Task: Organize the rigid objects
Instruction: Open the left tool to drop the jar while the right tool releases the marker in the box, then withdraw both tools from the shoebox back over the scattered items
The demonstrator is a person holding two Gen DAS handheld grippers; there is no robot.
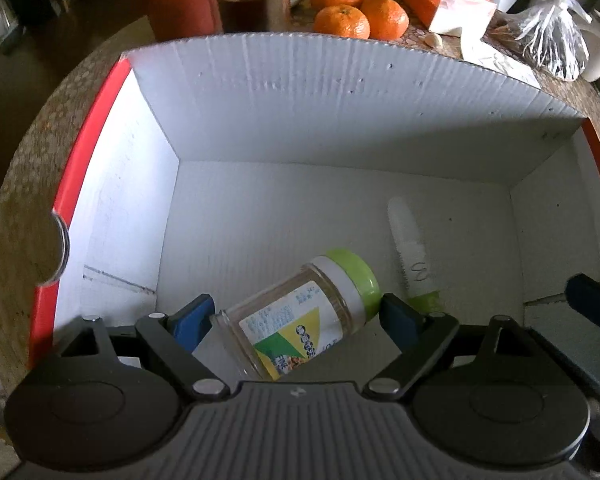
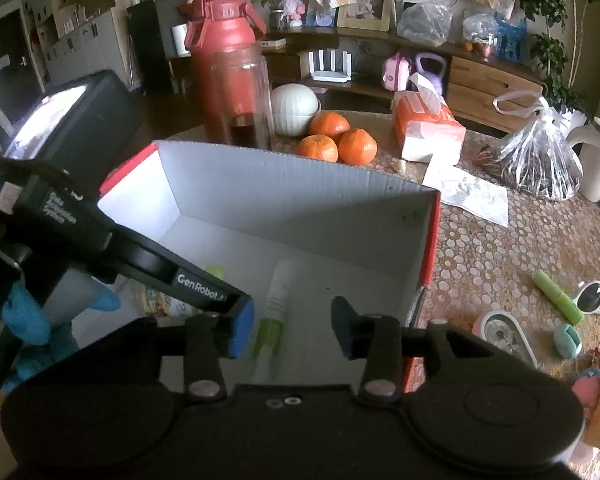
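Left wrist view: looking steeply down into the box (image 1: 260, 112); left gripper (image 1: 296, 316) straddling the jar (image 1: 300, 316), blue pads reaching base and green cap, apparently clamping it endwise though contact at the cap side not fully clear; jar lying tilted low in the box near the floor; tube (image 1: 410, 252) lying just beside it on the box floor, green end toward the camera; oranges (image 1: 352, 10) sitting on the table beyond the far wall.

Right wrist view: hovering over the box's near right corner; right gripper (image 2: 292, 330) standing parted and empty, pads clear of the tube (image 2: 278, 304) lying on the floor below and between them; no earlier picture to judge from; left gripper's arm crossing in from the left over the box (image 2: 300, 184); green stick (image 2: 556, 296) and sunglasses (image 2: 598, 298) waiting outside on the table.

Judging handling: jar looking like glass, so stiff, smooth, fairly heavy, breakable; likely slipping under an endwise hold, gripping across the labelled waist seeming safer; lowering gently before letting go; tube light, stiff, prone to rolling, best taken across its middle.
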